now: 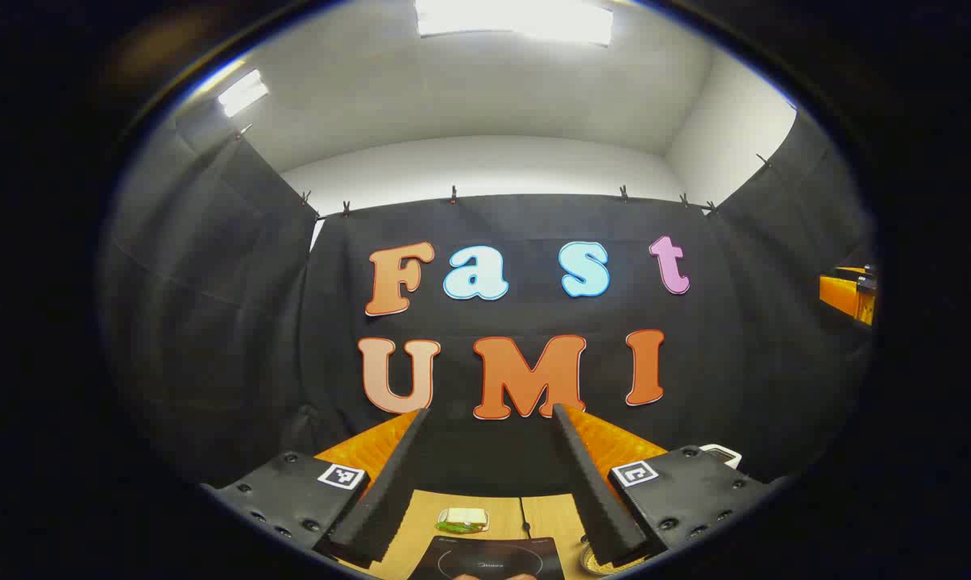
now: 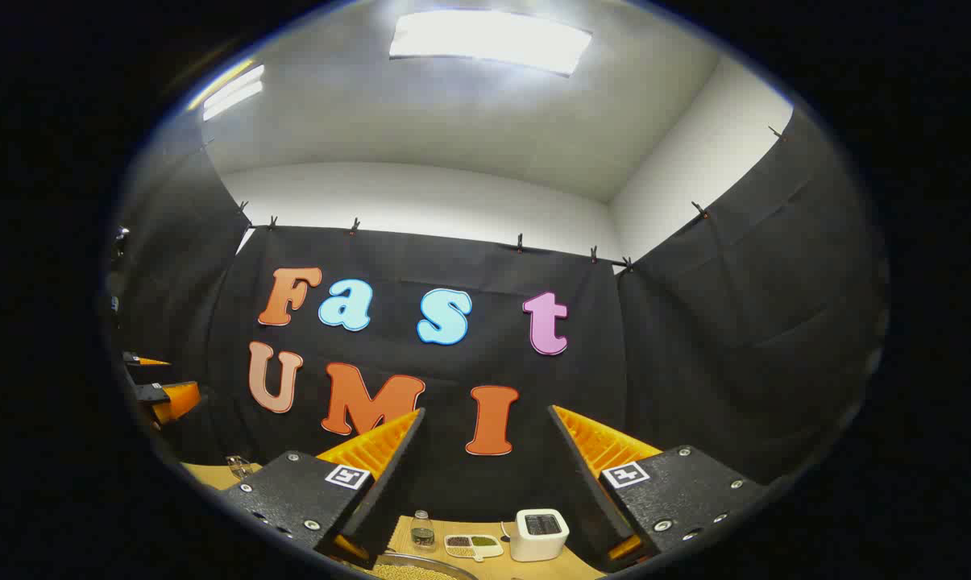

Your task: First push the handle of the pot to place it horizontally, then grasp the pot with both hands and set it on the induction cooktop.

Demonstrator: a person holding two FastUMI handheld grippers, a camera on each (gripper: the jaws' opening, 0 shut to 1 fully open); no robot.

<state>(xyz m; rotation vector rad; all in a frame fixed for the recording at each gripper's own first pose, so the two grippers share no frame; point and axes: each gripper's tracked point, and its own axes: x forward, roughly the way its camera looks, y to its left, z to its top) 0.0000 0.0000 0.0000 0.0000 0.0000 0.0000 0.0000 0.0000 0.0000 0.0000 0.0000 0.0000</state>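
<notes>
My left gripper (image 1: 491, 411) is held high and open, with nothing between its fingers. Low between them lies the black induction cooktop (image 1: 485, 560) on the wooden table (image 1: 545, 519). A curved rim at the bottom right may be the pot (image 1: 591, 558). My right gripper (image 2: 485, 411) is also open and empty. The pot's metal rim (image 2: 412, 569), with pale grainy contents, sits at the bottom edge below its fingers. The pot's handle is hidden. Each gripper appears at the edge of the other's view: the right one (image 1: 848, 296) and the left one (image 2: 167, 399).
A small white and green item (image 1: 462, 519) lies behind the cooktop. In the right gripper view, a small glass bottle (image 2: 422, 530), a divided dish (image 2: 473, 545) and a white box-shaped device (image 2: 539, 533) stand at the back of the table. Black cloth walls enclose the booth.
</notes>
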